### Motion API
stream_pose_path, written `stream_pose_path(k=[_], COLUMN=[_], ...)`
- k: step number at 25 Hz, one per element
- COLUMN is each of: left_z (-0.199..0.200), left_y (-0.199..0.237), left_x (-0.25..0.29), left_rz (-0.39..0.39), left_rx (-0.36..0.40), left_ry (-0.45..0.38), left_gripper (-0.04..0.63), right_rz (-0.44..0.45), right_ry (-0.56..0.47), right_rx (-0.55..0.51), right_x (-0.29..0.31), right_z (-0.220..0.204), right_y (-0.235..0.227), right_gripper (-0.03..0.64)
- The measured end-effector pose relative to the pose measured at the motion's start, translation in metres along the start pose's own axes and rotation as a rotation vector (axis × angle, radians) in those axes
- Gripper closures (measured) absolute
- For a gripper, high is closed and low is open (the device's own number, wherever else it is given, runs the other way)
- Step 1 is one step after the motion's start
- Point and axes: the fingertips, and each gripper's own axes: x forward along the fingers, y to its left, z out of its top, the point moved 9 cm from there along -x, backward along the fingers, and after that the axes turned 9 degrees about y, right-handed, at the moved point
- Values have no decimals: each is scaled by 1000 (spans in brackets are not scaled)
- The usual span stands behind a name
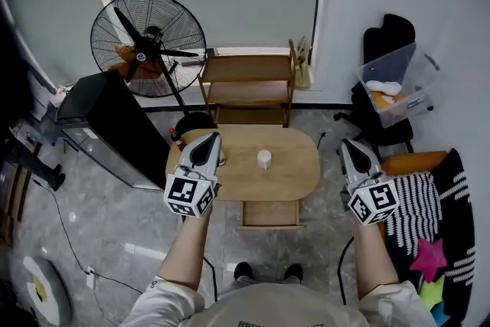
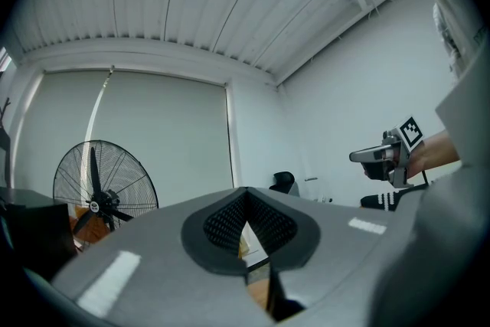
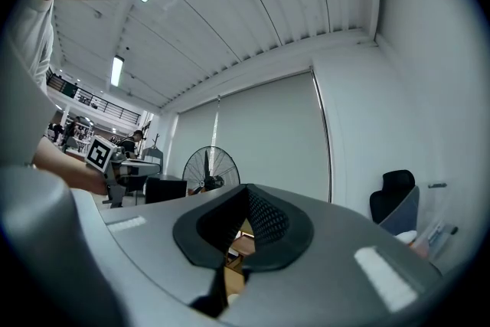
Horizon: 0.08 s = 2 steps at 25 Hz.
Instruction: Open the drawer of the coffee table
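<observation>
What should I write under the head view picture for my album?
Left gripper and right gripper, both shut, held up near a coffee table with a cup and its drawer pulled out.

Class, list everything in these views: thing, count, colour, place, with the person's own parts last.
coffee table: one, light wood, room's centre
drawer: one, light wood, projecting from the table's near side
cup: one, white, on the tabletop
fan: one, black, beyond the table's left end
shelf: one, wooden, against the far wall
cabinet: one, black, left of the table
chair: one, black, far right corner
bin: one, clear, on the chair
shoes: two, black, on the floor near the drawer
left tongs: one, grey, shut, over the table's left end
right tongs: one, grey, shut, right of the table
</observation>
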Motion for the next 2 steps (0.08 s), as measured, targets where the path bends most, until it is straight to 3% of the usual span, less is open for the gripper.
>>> stream_pose_path(k=[2], left_z=[0], left_y=[0], left_x=[1], left_rz=[-1], left_rx=[-1], left_ry=[0], left_gripper=[597], right_rz=[1], right_ry=[-1], right_rx=[0], right_x=[0], right_z=[-1], right_y=[0], right_gripper=[612])
